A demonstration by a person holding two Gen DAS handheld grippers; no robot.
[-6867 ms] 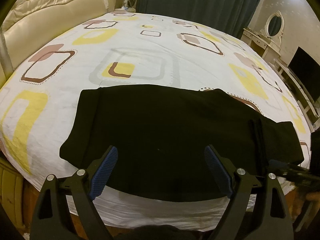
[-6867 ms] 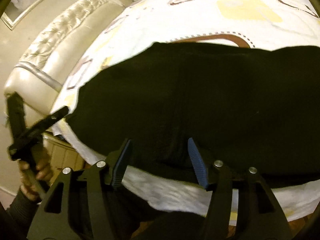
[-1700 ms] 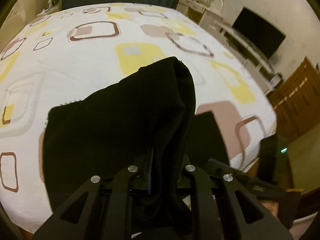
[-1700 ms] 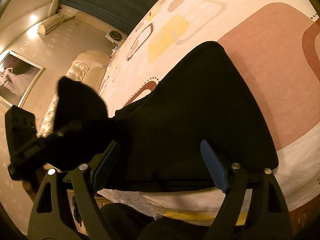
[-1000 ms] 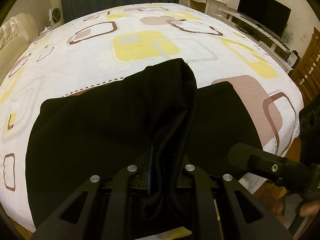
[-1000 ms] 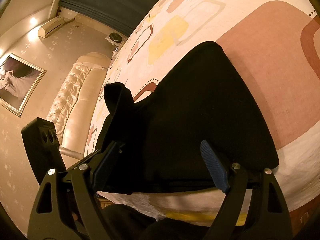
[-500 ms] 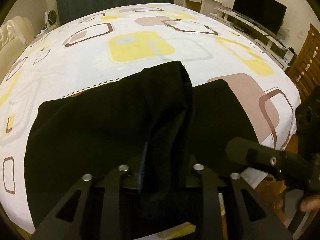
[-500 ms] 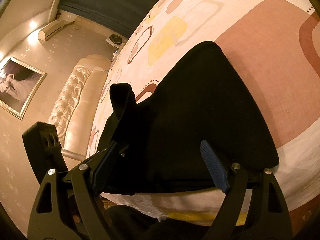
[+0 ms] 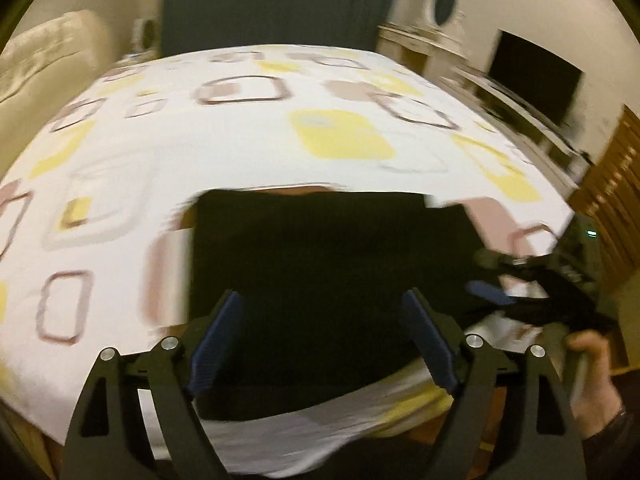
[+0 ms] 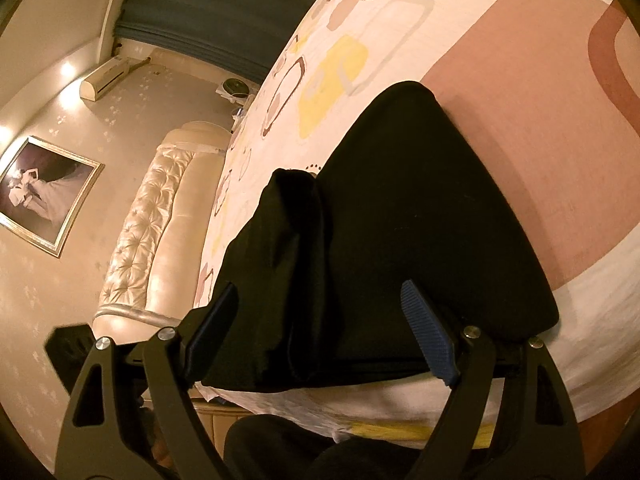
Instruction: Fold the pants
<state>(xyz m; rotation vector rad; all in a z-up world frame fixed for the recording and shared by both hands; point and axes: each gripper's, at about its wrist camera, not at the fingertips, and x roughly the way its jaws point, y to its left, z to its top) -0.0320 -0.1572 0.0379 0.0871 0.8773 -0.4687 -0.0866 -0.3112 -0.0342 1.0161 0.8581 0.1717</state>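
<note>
The black pants lie folded in a compact rectangle near the front edge of the bed; in the right wrist view the folded-over layer rests on top at the left. My left gripper is open and empty, just above the pants' near edge. My right gripper is open and empty over the near edge of the pants; it also shows in the left wrist view at the right, held in a hand.
The bed has a white sheet with yellow and brown squares. A padded cream headboard stands at the left. A dresser with an oval mirror and a dark TV stand at the far right.
My left gripper has opened and let go of the pants fold, which now lies flat on the rest. The left view has swung and pulled back. The right gripper stayed open.
</note>
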